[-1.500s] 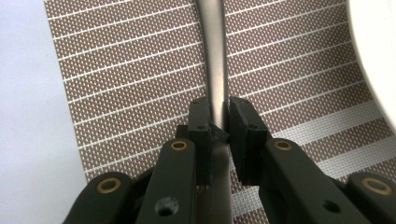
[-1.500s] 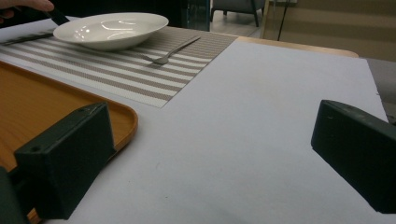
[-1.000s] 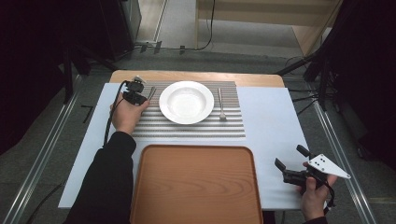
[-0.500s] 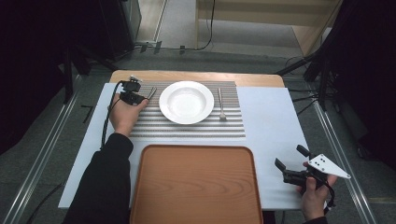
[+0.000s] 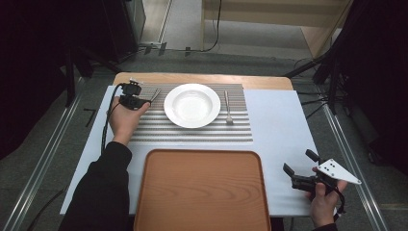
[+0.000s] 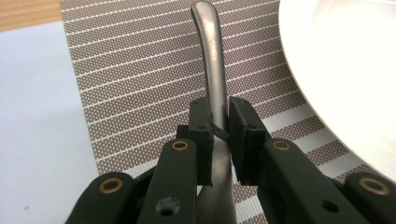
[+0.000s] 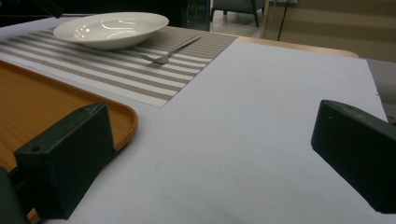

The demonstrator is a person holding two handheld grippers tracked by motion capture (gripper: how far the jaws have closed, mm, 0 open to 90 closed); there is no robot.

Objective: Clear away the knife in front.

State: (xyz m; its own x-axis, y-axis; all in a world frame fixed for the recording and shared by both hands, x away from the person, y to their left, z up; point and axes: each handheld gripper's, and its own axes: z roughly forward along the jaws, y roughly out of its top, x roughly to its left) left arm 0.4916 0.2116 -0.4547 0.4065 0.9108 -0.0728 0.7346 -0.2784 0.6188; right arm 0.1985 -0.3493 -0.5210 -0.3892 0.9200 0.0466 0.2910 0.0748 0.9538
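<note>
Wooden tray [image 5: 202, 192] nearest, at 6 o'clock, nothing on it. Right gripper [image 5: 300, 168] idle at 4 o'clock over the white table [image 5: 279, 125], jaws wide apart, nothing between. Further out, striped placemat [image 5: 192, 132] with white plate [image 5: 192, 105] centre, fork [image 5: 227, 107] at its 3 o'clock. Left gripper [image 6: 218, 128] at 10 o'clock, clamped on the metal utensil handle [image 6: 212, 60] lying just beside the plate's 9 o'clock edge. Looks like the pickup step: grasp made. Next probably lift clear, carry back toward the tray without clipping the plate rim
</note>
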